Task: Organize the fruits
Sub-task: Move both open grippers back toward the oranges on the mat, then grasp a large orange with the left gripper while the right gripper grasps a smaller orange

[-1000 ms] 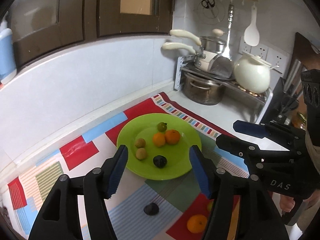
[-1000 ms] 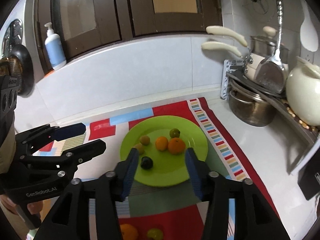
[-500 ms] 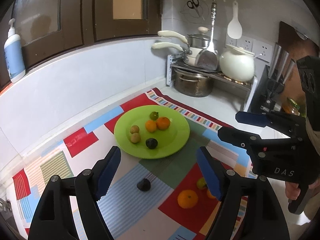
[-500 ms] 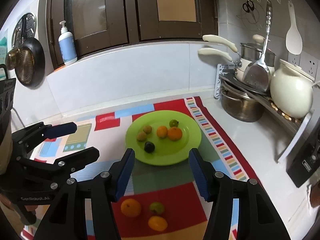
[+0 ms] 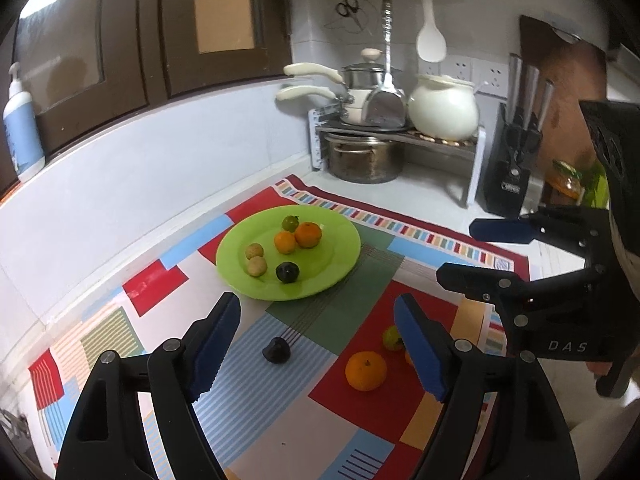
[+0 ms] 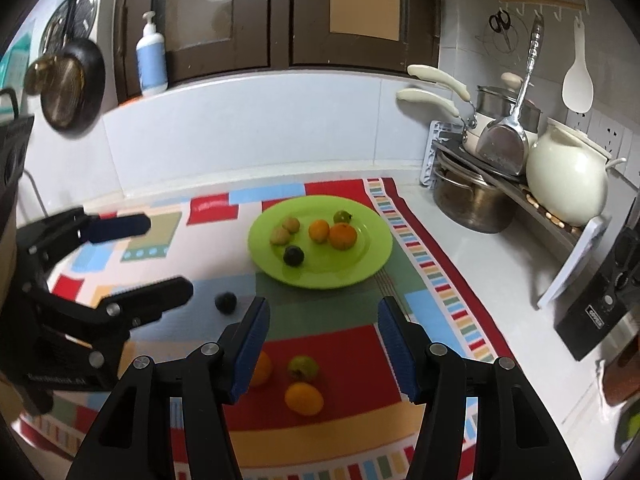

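Nearest, L gripper (image 5: 318, 344) w/ blue ribbed pads: jaws wide apart, just been opening, nothing btwn them, hanging above the patchwork mat (image 5: 256, 408) of red, blue, green & striped blocks. R gripper (image 6: 322, 344), same black frame & blue pads: jaws apart but narrower, also just been opening, empty. In the L view the R gripper sits off to the right, above the mat edge; in the R view the L one sits off to the left. Loose fruit on mat under them: small dark plum-like fruit (image 5: 277, 350) on the blue-striped block, in the gap btwn L pads; round orange (image 5: 366, 371) on the red block; small greenish fruit (image 6: 303, 368) & yellow-orange oval fruit (image 6: 304, 399) just beside it, the oval one's long axis roughly across the R view. R gripper's left pad partly hides the orange there. Beyond, round lime-green plate (image 5: 336, 256) on the mat, clear of both grippers, holding 2 oranges touching, 1 green fruit behind them, 2 tan fruits side by side, 1 dark fruit nearest. Farther: white counter, metal rack w/ steel pot (image 5: 366, 156), cream-handled pans, white ceramic pot (image 5: 444, 108); black knife block (image 5: 512, 168) to the right; blue-white pump bottle (image 6: 151, 60) on the ledge; dark wood cabinets behind.
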`<state>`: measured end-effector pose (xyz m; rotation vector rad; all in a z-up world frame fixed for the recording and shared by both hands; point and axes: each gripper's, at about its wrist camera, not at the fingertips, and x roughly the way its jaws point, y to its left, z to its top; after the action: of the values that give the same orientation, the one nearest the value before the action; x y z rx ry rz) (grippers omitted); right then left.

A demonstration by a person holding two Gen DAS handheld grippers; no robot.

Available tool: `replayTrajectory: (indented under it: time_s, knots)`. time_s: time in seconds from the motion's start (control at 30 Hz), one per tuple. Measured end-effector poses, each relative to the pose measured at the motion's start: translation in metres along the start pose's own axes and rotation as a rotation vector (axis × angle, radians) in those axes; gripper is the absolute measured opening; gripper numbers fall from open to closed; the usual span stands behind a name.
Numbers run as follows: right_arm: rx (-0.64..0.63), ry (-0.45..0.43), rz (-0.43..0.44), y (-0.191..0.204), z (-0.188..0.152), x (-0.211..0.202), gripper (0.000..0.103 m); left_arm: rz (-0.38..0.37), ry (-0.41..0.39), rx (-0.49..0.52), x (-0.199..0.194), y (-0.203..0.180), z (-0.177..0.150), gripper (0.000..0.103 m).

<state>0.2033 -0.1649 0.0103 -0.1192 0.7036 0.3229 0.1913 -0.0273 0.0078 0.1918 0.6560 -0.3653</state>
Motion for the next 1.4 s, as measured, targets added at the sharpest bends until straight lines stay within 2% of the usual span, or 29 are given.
replayTrajectory:
  time_s: [0.37,0.57,0.97,1.13,1.4]
  knots:
    - [-0.079,0.069,0.032,0.007,-0.026,0.009,0.057,-0.075,0.033,0.143,0.015,-0.022,-0.023,0.079]
    - [-0.134,0.12,0.043,0.011,-0.04,0.021,0.057,-0.121,0.076,0.212,0.034,-0.029,-0.035,0.079]
    - [-0.158,0.231,0.085,0.011,-0.065,0.059,0.056,-0.172,0.154,0.247,0.07,-0.03,-0.055,0.078]
    - [-0.155,0.261,0.112,0.011,-0.071,0.07,0.05,-0.193,0.175,0.248,0.082,-0.03,-0.057,0.07]
    - [-0.103,0.288,0.151,0.004,-0.072,0.08,0.042,-0.241,0.222,0.159,0.096,-0.025,-0.056,0.057]
